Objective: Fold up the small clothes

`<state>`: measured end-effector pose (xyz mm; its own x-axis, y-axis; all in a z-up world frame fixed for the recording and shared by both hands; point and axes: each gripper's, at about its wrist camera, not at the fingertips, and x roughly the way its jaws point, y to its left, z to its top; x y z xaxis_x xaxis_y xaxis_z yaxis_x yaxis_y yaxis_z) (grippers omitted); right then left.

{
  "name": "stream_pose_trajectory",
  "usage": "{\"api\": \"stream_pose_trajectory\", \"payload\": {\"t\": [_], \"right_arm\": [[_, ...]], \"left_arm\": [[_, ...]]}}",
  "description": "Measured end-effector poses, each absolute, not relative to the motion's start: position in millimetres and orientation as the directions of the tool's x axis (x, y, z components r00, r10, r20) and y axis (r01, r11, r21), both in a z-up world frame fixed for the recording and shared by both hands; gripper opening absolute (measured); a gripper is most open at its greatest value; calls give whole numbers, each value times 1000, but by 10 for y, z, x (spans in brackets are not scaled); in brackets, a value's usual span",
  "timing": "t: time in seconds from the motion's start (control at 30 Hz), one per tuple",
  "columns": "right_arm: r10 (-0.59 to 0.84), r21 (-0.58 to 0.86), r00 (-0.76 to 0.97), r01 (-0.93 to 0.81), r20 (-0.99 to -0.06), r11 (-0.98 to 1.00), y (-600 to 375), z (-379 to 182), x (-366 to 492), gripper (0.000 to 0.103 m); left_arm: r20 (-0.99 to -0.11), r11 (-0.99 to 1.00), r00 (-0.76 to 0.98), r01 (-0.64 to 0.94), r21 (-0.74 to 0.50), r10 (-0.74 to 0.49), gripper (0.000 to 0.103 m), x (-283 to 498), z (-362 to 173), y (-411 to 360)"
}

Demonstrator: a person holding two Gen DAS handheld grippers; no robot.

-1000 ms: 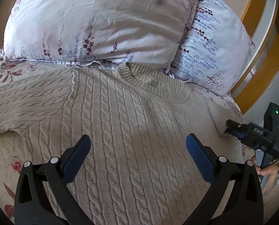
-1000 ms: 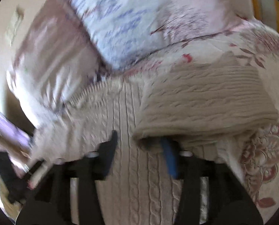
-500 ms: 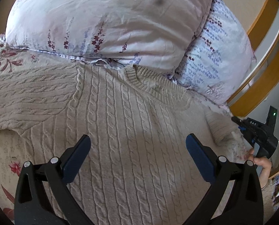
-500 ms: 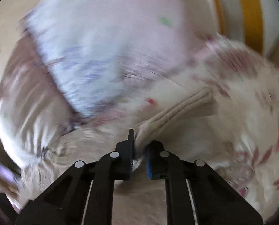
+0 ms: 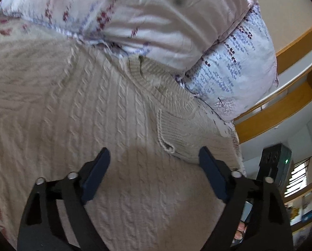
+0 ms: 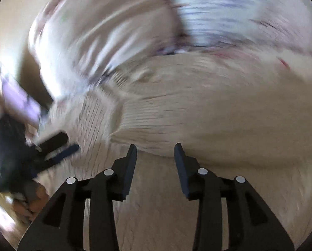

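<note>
**Sleeve laid in, both claws free: square the fold before the next one**

The left gripper (image 5: 154, 165) hangs with its blue-padded fingers spread wide and nothing between them, low over the chest of the beige cable-knit sweater (image 5: 93, 115). The right gripper (image 6: 155, 156) is parted about halfway and also empty, as far as the heavy blur in its view allows.

From the left claw outward: at its 1 o'clock lies the ribbed cuff of the folded-in sleeve (image 5: 177, 131), resting on the sweater's body just below the ribbed neckline (image 5: 156, 83). At 12 o'clock sit the pale floral pillows (image 5: 156, 21), touching the collar. At 9 o'clock the other sleeve spreads flat over the floral bedsheet (image 5: 1, 31).

Judging from this, one sleeve is in and the opposite one is not yet folded. To do it well:

- Pinch the spread sleeve near its cuff, taking only one layer of knit.
- Lift only enough to clear the body, since thick knit drags and bunches.
- Lay it across level with the first cuff, keeping the side edges parallel.
- Keep the collar off the pillows.
</note>
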<state>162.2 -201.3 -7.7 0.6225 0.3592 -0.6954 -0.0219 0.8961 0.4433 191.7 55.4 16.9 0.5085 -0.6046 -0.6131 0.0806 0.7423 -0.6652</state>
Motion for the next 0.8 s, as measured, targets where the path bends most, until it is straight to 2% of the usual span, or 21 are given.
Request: {"api": "stream_pose_trajectory", "payload": {"t": [0.13,0.2,0.33,0.43,0.57,0.8], "right_arm": [[357,642,697,194,-622,741,-2854,-160,1299,40],[324,684,732,258,-599,682,-3128,-222,1152,40],[275,772,787,357,-552,526,-3594,-355,997,40],[262,815,814,376,-518,441,-3821,-447,981,40],[233,814,825,385,-515,435,-3830,-417,999,40],[206,801,826,397,-525,447,-3777,-332,841,40]], "left_arm": [[-598,688,435,71,-722,-673,78,2014,115,350],[-603,680,407,64,-730,-686,76,2056,87,234],[-630,691,379,36,-722,-678,65,2174,23,16],[-631,683,367,17,-731,-684,49,2265,-33,-67],[-635,685,372,0,-729,-676,9,2395,-97,-116],[-630,720,444,51,-692,-637,7,2402,105,73]]}}
